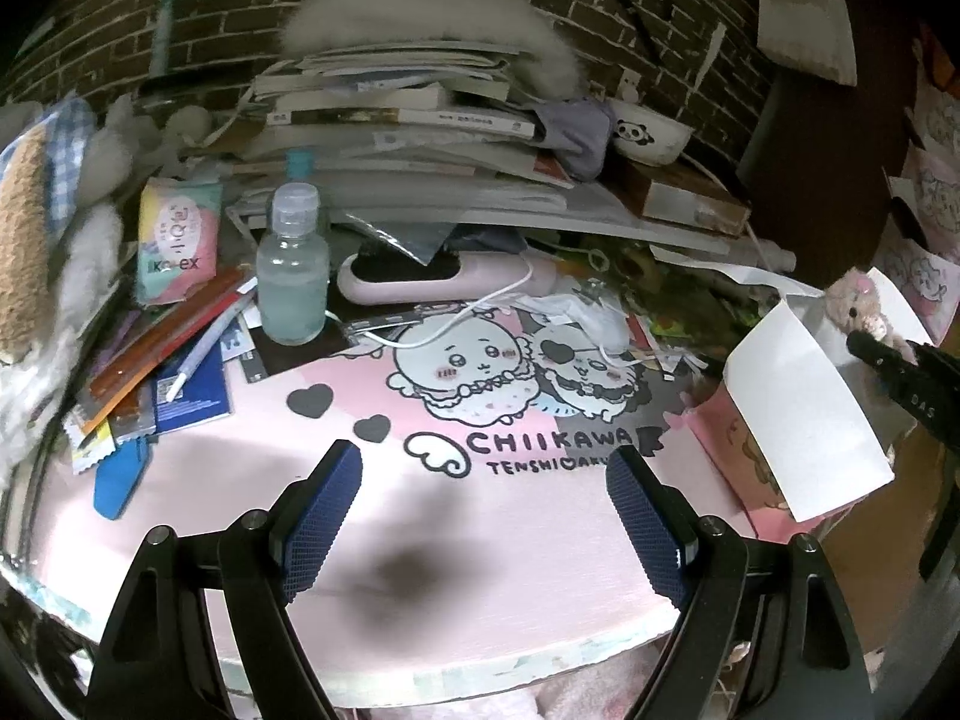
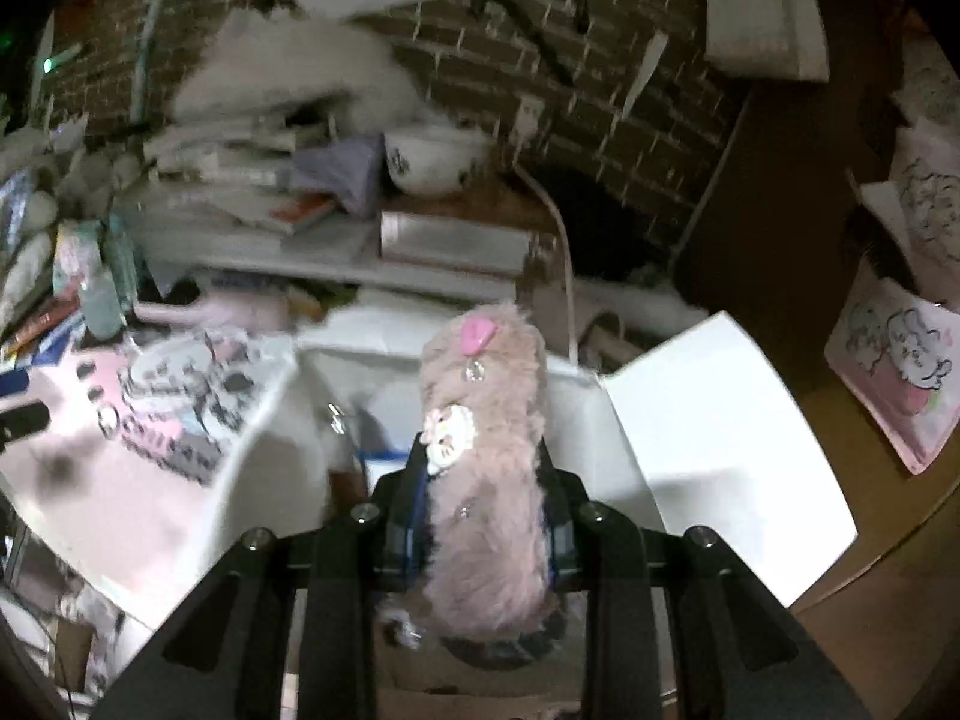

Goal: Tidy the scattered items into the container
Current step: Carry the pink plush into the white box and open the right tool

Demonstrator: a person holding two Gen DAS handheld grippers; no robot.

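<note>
We see our right gripper (image 2: 483,474) squeezing the fluffy pink toy (image 2: 483,450) above the white box (image 2: 708,420); our left gripper (image 1: 483,480) hangs open.

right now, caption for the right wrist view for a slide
Right gripper shut on a pink plush, held over the open white box.
</note>
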